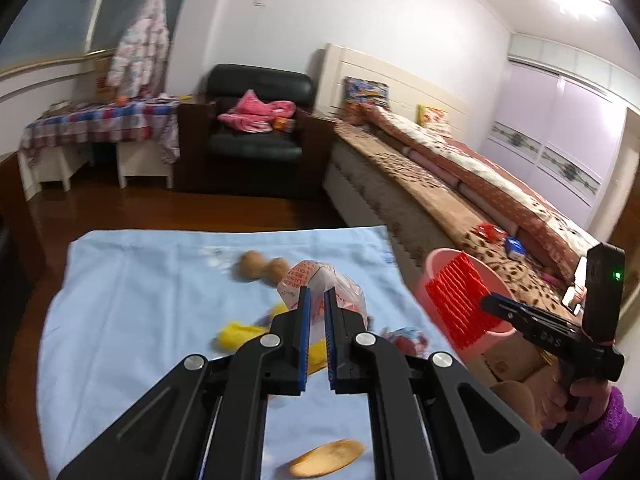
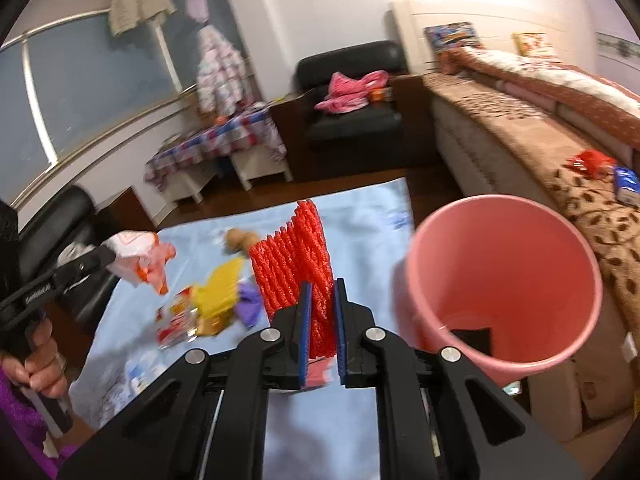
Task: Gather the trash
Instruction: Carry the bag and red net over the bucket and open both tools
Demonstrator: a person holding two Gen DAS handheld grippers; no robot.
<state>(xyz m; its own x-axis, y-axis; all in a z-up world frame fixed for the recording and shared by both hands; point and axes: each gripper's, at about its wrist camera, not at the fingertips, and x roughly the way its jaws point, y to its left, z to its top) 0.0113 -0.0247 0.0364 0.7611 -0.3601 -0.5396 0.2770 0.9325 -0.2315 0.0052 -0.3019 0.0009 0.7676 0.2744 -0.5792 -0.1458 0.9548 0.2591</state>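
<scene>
Left wrist view: the left tongs [image 1: 316,294] are pinched on a crinkly white plastic bag [image 1: 320,284] with red print, and the bag is held up above the light blue cloth [image 1: 132,300] on the bench. On the cloth, two brown round things [image 1: 262,267] are seen behind the bag, a yellow scrap [image 1: 236,334] lies to its left, and a flat brown cookie [image 1: 326,458] lies near the bottom edge. In the right wrist view, the right tongs [image 2: 320,292] are squeezed on a piece of red foam net [image 2: 294,258], which is held upright over the cloth. A pink bucket [image 2: 508,276] is seen just to the right of the net, with its open mouth turned to the camera and something dark low inside it. More trash is piled on the cloth to the left of the net: a yellow wrapper [image 2: 222,286], a purple scrap [image 2: 250,306] and a red and clear wrapper [image 2: 178,322]. A bed [image 2: 560,136] with a brown spotted blanket is seen on the right, and a black armchair [image 2: 352,96] with pink clothes is set by the far wall.
</scene>
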